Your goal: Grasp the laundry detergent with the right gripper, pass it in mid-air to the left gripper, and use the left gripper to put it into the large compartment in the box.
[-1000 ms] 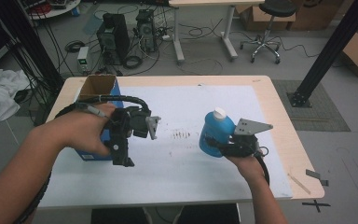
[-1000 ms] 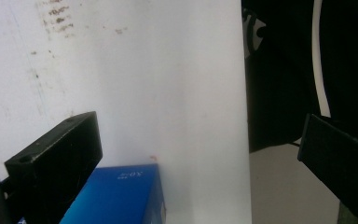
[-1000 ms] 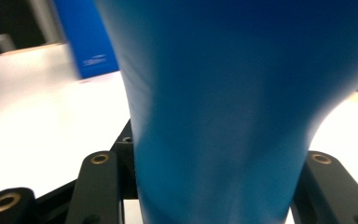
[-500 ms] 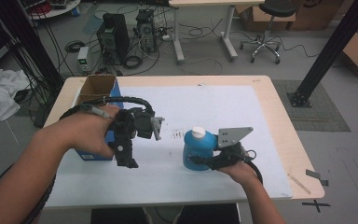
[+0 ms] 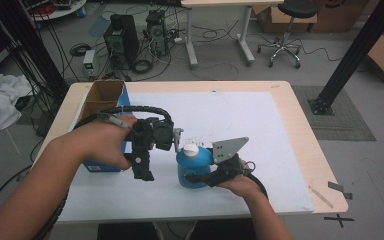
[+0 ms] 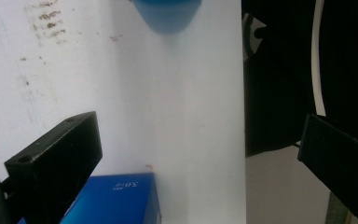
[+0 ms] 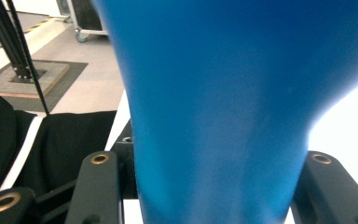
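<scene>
Since the earlier frames my right gripper has carried the blue bottle across the white mat, from well out on the right side in toward the left gripper; the left one has hardly shifted.

Left to right, relative to the tongs:

Outboard of the left gripper, on its far side from the bottle, sits the blue cardboard box, open at the top. In the left gripper view a corner of that box lies just under and between the jaws. The left jaws stand wide apart with nothing between them.

Just off the left gripper's tips, toward my right hand, is the bottle's white cap. Cap and left tips look very near, but I cannot tell whether they touch. In the left gripper view the bottle is a blurred blue shape straight ahead of the open jaws.

The right gripper is clamped on the bottle's body: in the right gripper view the blue wall sits squeezed between the two black jaws. The bottle is upright, long axis vertical, cap on top, base at or just above the mat.

Judgement: the next move turns on the cap. It lies directly ahead of the left jaws, so the left hand is the nearer one to take it while the right holds the body steady.
</scene>
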Motion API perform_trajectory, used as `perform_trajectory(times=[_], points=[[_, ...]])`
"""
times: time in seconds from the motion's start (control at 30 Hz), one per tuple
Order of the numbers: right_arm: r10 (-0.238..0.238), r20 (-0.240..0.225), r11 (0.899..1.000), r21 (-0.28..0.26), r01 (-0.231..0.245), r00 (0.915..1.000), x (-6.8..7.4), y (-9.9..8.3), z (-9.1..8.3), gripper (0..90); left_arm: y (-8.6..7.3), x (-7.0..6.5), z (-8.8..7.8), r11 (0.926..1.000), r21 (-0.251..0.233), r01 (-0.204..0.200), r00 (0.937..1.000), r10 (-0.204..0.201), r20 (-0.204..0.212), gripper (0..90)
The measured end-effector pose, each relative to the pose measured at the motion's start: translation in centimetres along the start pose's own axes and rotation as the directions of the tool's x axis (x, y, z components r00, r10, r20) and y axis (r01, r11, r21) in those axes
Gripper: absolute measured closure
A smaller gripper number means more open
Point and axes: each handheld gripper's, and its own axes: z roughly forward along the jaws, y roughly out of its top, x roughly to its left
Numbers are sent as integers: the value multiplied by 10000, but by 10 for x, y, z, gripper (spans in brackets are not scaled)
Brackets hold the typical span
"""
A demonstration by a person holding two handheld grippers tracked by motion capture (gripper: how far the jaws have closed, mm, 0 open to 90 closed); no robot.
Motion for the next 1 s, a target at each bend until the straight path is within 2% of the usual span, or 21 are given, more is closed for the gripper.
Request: perform_trajectory(times=[0.13,0.23,0.43,0.57,0.83,1.0], points=[[12,-256,9999,113,-9,9997,0,1,19,467,4,0,6,9999,116,4,10000,-5,75,1],[26,-333,9999,118,-23,9994,0,1,25,467,3,1,9,9998,190,77,9999,-79,104,1],[-42,-403,9998,202,50,9992,0,5,45,467,1,3,15,9993,196,332,9993,-335,142,1],[9,-429,9998,192,-1,9991,-1,9,61,466,1,3,19,9994,159,297,9995,-299,117,1],[-6,-459,10000,64,9,9989,-1,15,77,467,3,1,26,9994,149,315,9995,-314,-44,1],[81,-408,10000,3,-81,9991,-1,17,80,467,3,1,28,9991,118,399,9990,-397,-191,3]])
